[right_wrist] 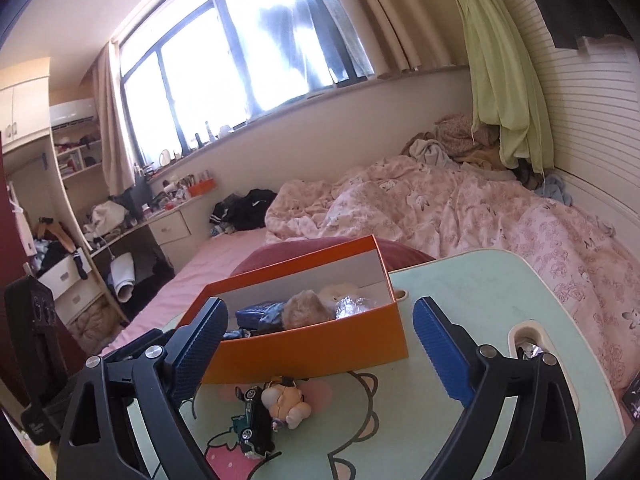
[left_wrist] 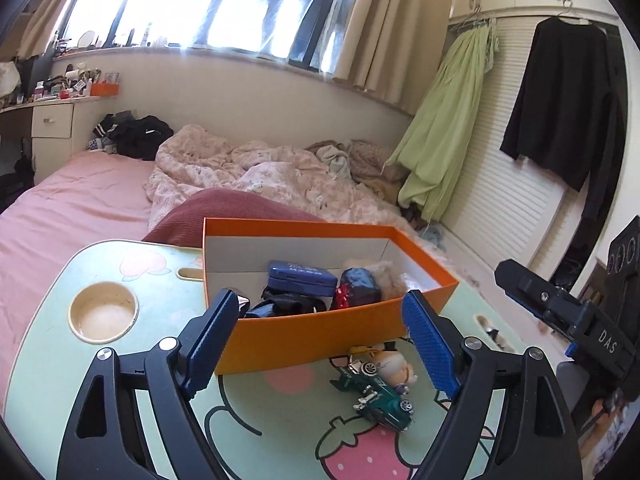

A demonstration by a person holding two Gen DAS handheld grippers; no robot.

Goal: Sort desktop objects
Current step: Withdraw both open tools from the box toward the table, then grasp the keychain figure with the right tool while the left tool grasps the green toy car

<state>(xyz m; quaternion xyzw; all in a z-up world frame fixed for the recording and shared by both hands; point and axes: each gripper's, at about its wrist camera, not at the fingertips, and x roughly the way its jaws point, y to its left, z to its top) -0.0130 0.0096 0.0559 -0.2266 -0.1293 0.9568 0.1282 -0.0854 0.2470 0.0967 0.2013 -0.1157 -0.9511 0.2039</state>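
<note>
An orange box (left_wrist: 320, 334) (right_wrist: 316, 350) stands on a pale green lap table (left_wrist: 52, 340) (right_wrist: 480, 288). Inside lie a blue case (left_wrist: 302, 276) (right_wrist: 256, 314), a dark shiny wrapped item (left_wrist: 358, 288), black straps (left_wrist: 280, 306) and a furry beige thing (right_wrist: 306, 308). In front of the box a green toy car (left_wrist: 376, 398) (right_wrist: 254, 426) rests beside a small pink figure keychain (left_wrist: 394, 366) (right_wrist: 286, 402). My left gripper (left_wrist: 324, 342) is open above the table, with the box front and the toys seen between its fingers. My right gripper (right_wrist: 320, 354) is open too, nothing held.
The table has a round cup recess (left_wrist: 103, 312) and a slot (right_wrist: 528, 342). It sits on a bed with pink sheets (left_wrist: 60, 200) and a rumpled quilt (right_wrist: 460, 208). The other gripper's body (left_wrist: 560, 316) shows at the right edge. A cluttered desk (right_wrist: 132, 220) stands beyond.
</note>
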